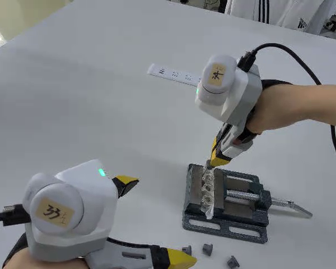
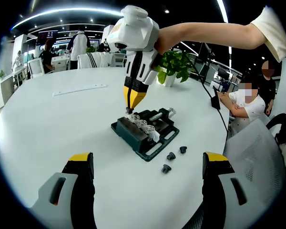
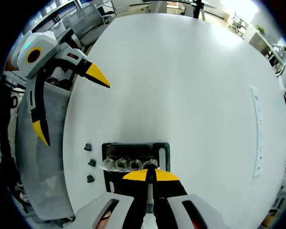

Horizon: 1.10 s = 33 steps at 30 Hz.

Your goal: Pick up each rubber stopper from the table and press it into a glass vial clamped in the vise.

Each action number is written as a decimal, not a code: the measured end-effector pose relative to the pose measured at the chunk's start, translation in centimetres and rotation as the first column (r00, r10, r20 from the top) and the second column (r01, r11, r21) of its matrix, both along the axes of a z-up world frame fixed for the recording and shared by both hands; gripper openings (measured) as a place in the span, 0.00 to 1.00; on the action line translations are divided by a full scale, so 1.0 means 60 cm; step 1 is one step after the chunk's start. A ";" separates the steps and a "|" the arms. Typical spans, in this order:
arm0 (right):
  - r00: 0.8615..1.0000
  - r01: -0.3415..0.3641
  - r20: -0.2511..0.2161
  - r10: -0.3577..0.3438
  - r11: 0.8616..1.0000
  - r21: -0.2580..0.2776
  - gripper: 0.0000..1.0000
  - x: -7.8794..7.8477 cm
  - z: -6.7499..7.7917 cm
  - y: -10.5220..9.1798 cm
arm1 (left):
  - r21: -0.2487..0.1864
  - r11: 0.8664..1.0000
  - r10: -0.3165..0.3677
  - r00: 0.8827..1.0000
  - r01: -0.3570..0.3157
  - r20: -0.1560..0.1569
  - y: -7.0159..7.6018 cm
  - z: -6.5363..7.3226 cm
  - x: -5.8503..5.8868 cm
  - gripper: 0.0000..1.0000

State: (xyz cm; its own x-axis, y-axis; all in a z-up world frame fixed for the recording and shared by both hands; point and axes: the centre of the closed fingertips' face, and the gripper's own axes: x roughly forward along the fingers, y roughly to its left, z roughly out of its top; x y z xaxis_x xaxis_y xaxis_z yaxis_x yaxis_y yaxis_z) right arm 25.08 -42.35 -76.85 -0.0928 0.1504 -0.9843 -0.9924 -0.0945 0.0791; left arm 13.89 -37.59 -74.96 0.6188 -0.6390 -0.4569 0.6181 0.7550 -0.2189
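Left gripper (image 1: 157, 219) nearest, low over table (image 1: 73, 112), jaws spread wide, nothing between them. Just beyond its yellow tip, three loose rubber stoppers (image 1: 207, 248) sit on table, right beside vise (image 1: 224, 230). Vise clamps row of glass vials (image 1: 207, 188), upright, side by side. Right gripper (image 1: 213, 161) comes down from above, yellow tips squeezed together, touching down on far end vial of row. Stopper pinched between tips? Cannot tell. Farther back, white power strip (image 1: 173, 74) lies flat.
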 end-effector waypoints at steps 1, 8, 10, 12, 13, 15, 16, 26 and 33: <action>1.000 0.002 -0.006 -0.002 1.000 0.007 0.00 0.001 0.000 0.000 | 0.002 1.000 -0.001 1.000 0.001 0.001 0.000 0.000 0.001 0.94; 1.000 -0.007 -0.023 0.007 1.000 0.021 0.00 0.001 0.000 0.001 | 0.001 1.000 -0.005 1.000 0.005 0.006 0.000 0.001 0.001 0.94; 1.000 -0.007 -0.026 0.008 1.000 0.025 0.00 0.003 0.000 0.001 | 0.001 1.000 -0.002 1.000 0.002 0.006 0.002 0.001 0.002 0.94; 1.000 -0.009 -0.027 0.010 0.999 0.032 0.00 0.002 0.001 0.000 | 0.004 1.000 -0.003 1.000 0.003 0.006 0.003 0.001 0.001 0.94; 1.000 -0.010 -0.029 0.011 0.999 0.033 0.00 0.000 0.002 -0.001 | 0.003 1.000 -0.002 1.000 0.002 0.006 0.003 0.001 0.001 0.94; 1.000 -0.016 -0.026 0.016 0.999 0.035 0.00 -0.003 0.003 -0.002 | 0.002 1.000 -0.001 1.000 0.001 0.004 0.003 0.001 0.000 0.94; 1.000 -0.018 -0.026 0.018 0.999 0.034 0.00 -0.002 0.002 -0.001 | 0.003 1.000 -0.002 1.000 0.002 0.003 0.003 0.000 0.000 0.94; 0.999 -0.019 -0.032 0.020 0.999 0.041 0.00 -0.007 0.002 0.001 | 0.002 1.000 -0.005 1.000 0.005 0.002 0.001 0.001 -0.001 0.94; 0.999 -0.020 -0.030 0.020 1.000 0.017 0.00 -0.010 0.002 0.004 | 0.002 1.000 -0.003 1.000 0.003 -0.001 0.002 -0.001 -0.002 0.94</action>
